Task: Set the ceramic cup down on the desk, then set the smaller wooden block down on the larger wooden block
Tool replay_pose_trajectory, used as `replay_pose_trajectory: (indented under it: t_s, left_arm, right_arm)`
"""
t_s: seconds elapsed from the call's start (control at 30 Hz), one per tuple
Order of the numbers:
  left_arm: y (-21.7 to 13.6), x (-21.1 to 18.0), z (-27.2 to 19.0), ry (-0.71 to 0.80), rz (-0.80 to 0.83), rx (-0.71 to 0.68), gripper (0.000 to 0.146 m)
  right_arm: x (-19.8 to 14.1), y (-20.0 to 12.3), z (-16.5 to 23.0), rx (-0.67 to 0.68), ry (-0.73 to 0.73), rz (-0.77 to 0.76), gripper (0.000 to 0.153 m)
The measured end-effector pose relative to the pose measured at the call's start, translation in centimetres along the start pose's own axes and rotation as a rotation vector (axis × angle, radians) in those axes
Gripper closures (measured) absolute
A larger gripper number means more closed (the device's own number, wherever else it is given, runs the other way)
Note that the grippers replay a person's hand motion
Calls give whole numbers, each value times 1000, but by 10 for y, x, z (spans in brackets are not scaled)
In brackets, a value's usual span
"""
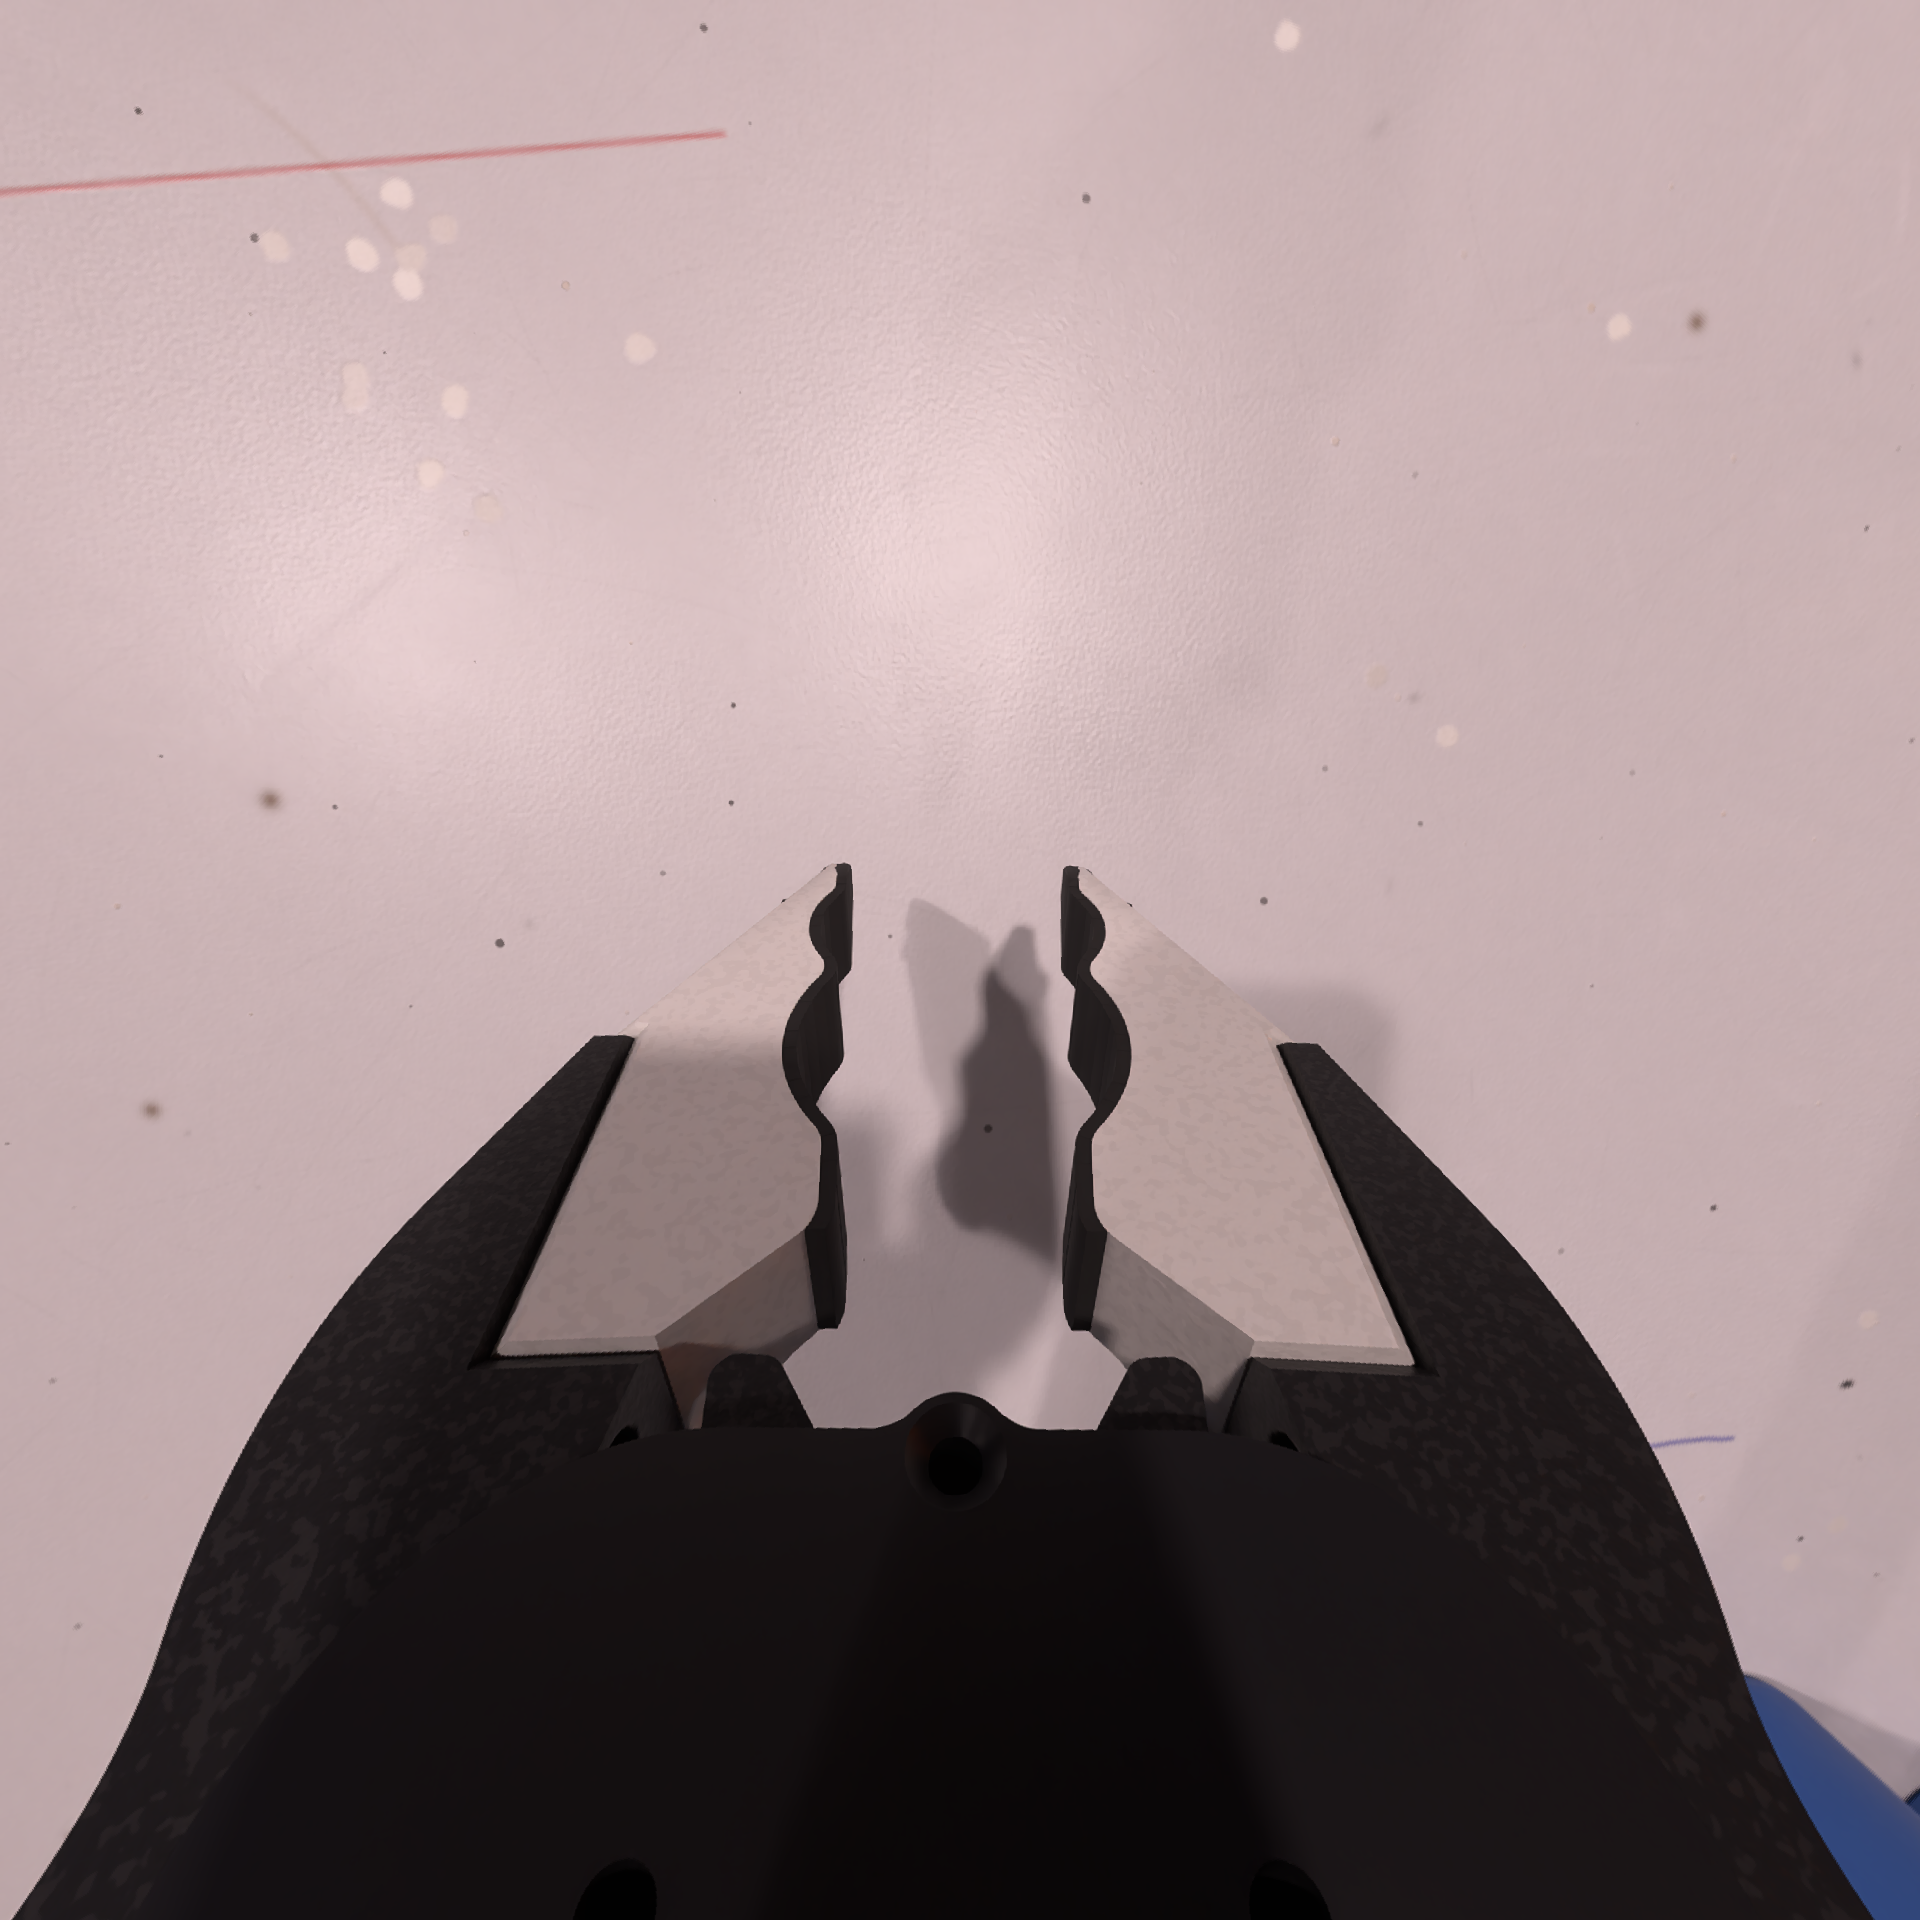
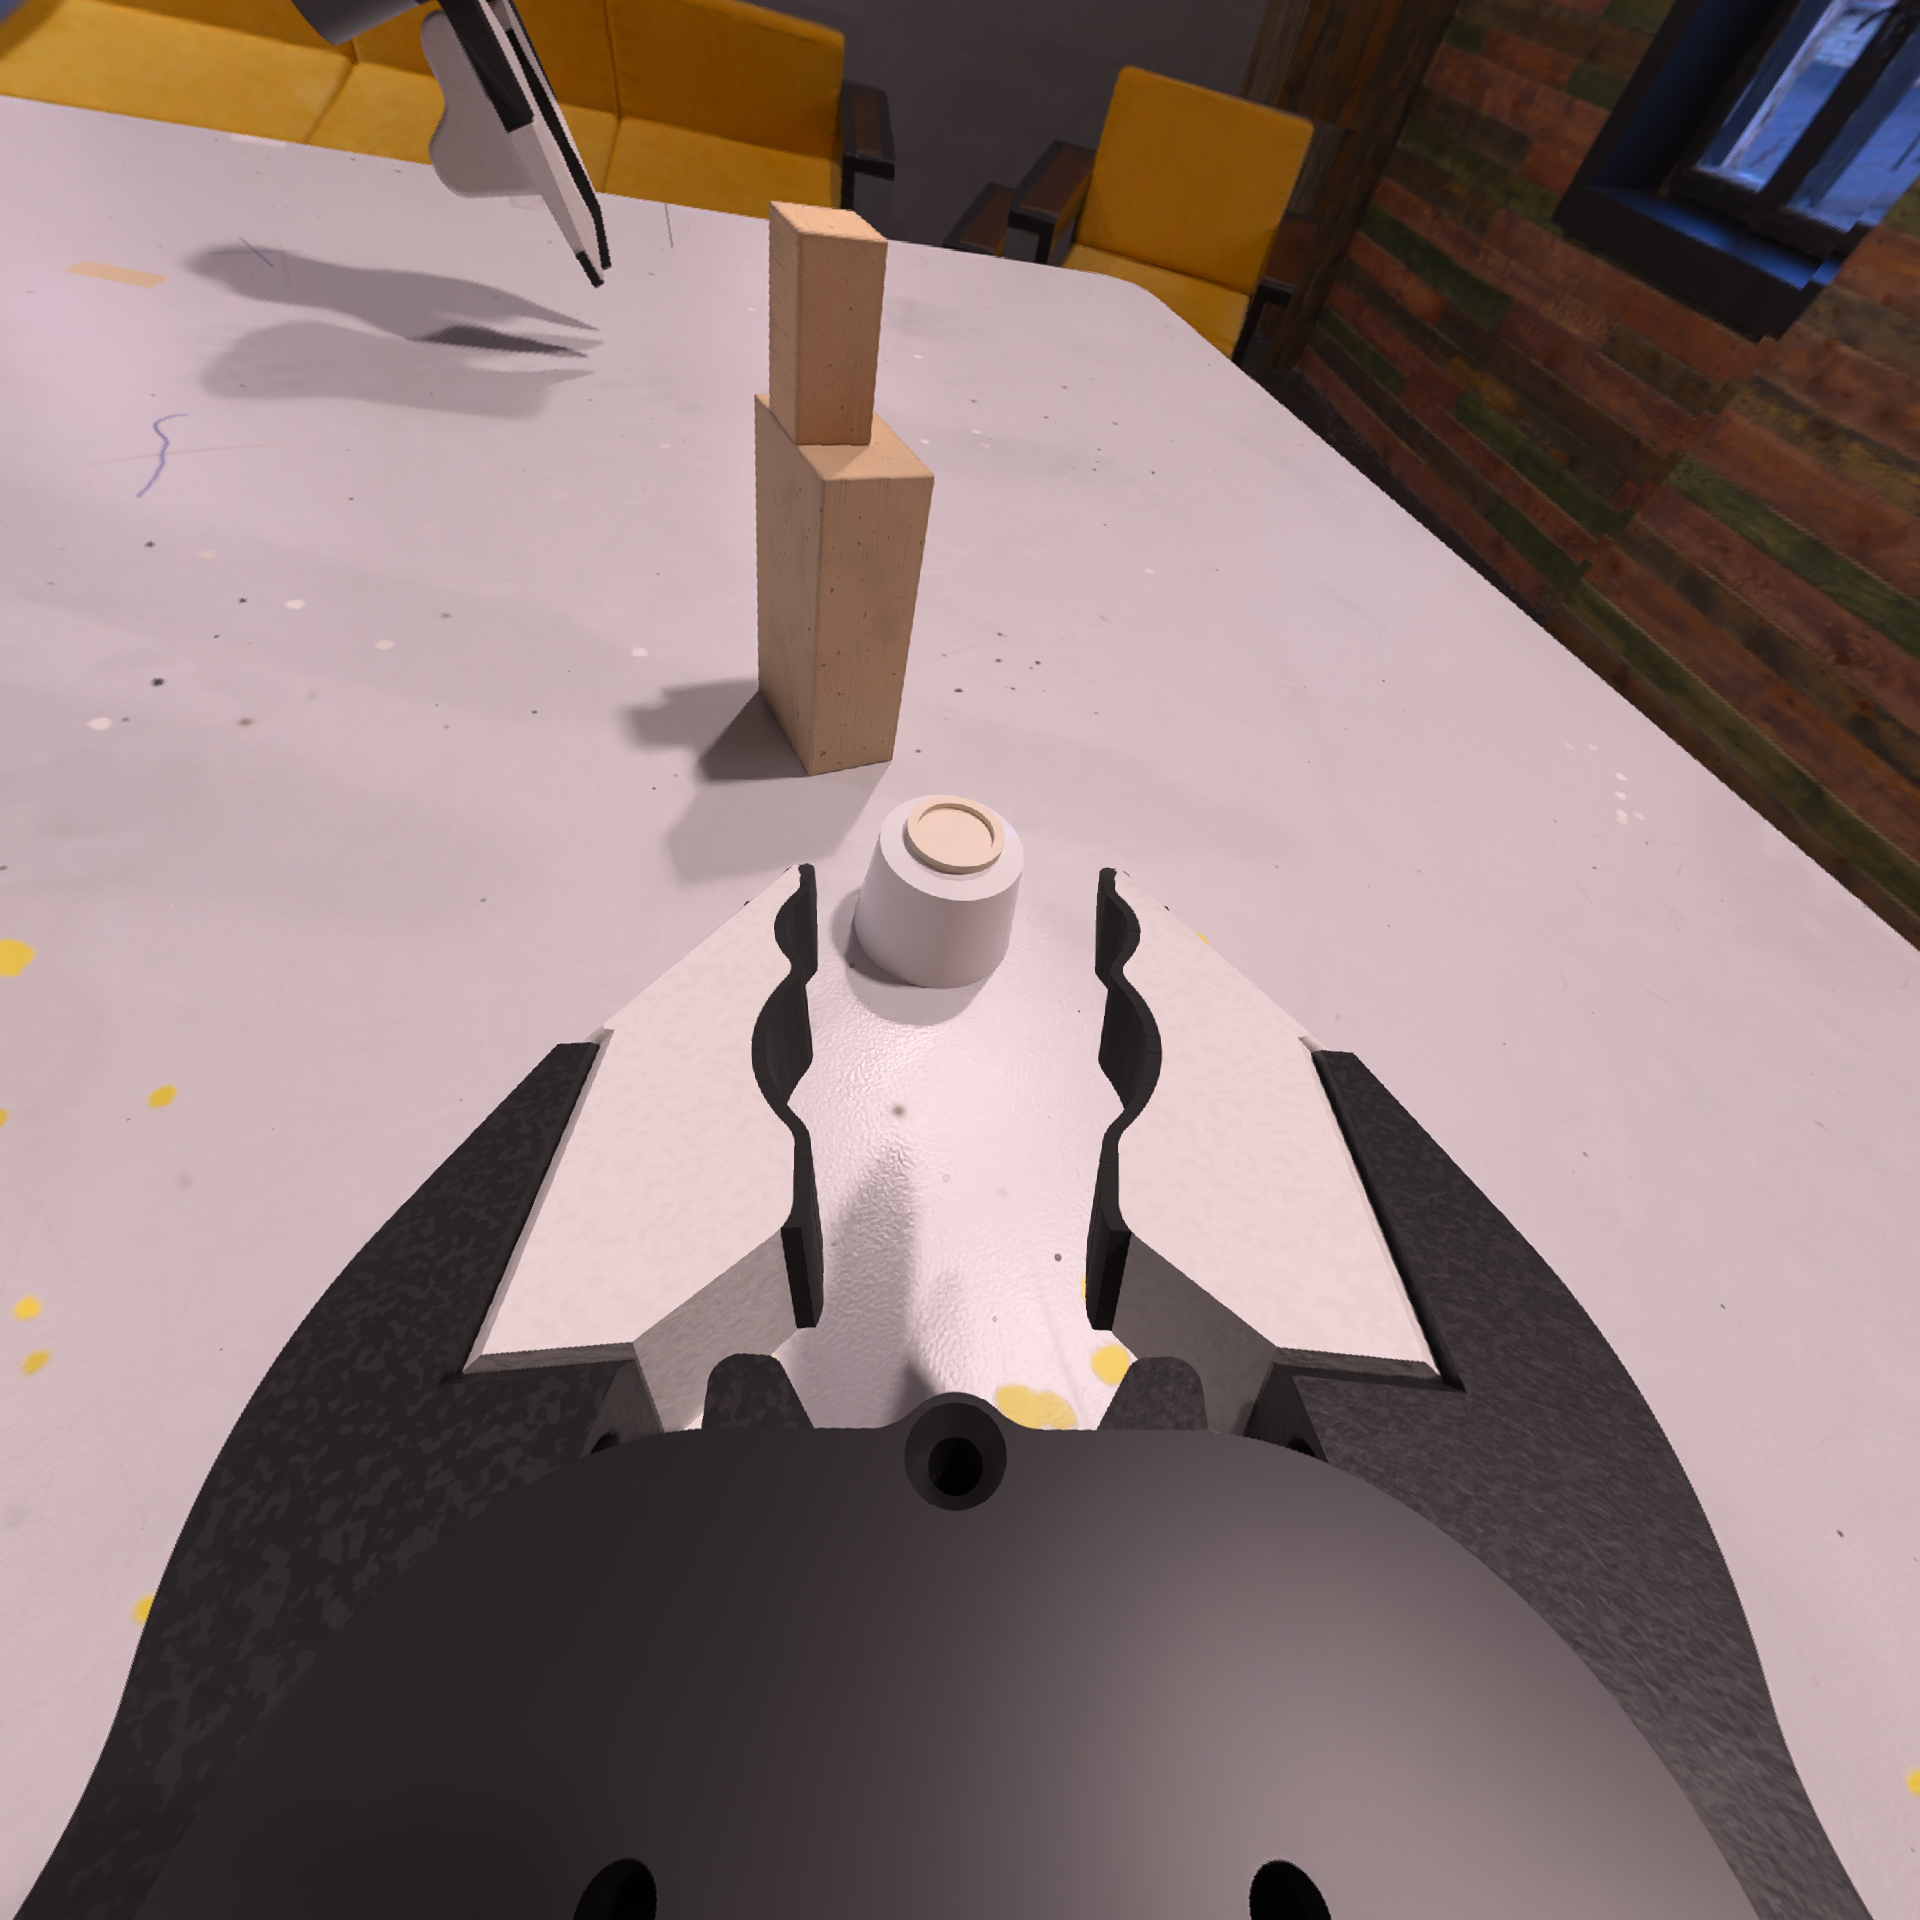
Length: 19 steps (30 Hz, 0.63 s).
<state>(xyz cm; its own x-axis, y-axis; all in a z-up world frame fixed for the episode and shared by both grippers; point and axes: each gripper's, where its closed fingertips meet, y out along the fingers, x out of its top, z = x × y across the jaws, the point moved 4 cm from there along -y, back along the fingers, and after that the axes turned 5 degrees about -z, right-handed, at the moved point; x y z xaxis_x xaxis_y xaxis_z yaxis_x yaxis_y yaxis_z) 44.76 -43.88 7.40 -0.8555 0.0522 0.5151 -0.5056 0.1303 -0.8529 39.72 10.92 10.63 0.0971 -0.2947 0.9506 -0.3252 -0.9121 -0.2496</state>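
In the right wrist view a white ceramic cup point(image 2: 938, 904) stands upside down on the desk point(image 2: 364, 831), just beyond my right gripper point(image 2: 954, 878), which is open and empty. Behind the cup the larger wooden block point(image 2: 844, 603) stands upright with the smaller wooden block point(image 2: 826, 317) upright on top of it. My left gripper point(image 2: 592, 265) hangs above the desk at the far left, fingers pointing down. In the left wrist view my left gripper point(image 1: 956, 873) is open and empty, facing bare desk surface point(image 1: 935, 468).
Yellow sofas point(image 2: 675, 94) and an armchair point(image 2: 1184, 177) stand beyond the desk's far edge. A brick wall point(image 2: 1610, 468) with a window runs past the right edge. A blue object point(image 1: 1849, 1808) shows at the lower right of the left wrist view.
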Motion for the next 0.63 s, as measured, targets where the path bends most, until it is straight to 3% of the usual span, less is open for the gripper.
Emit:
replay_pose_trajectory:
  t_s: [0.2, 0.4, 0.63]
  left_arm:
    - [-11, 15, 1, -62, -81, -53, 102]
    - [-8, 27, 2, -113, -23, -30, 56]
    - [13, 40, 1, -100, 88, 55, 41]
  right_arm:
    - [-2, -1, -1, 1, 5, 3, 98]
    - [-4, 1, 0, 8, 16, 15, 97]
    - [-5, 4, 2, 12, 16, 29, 97]
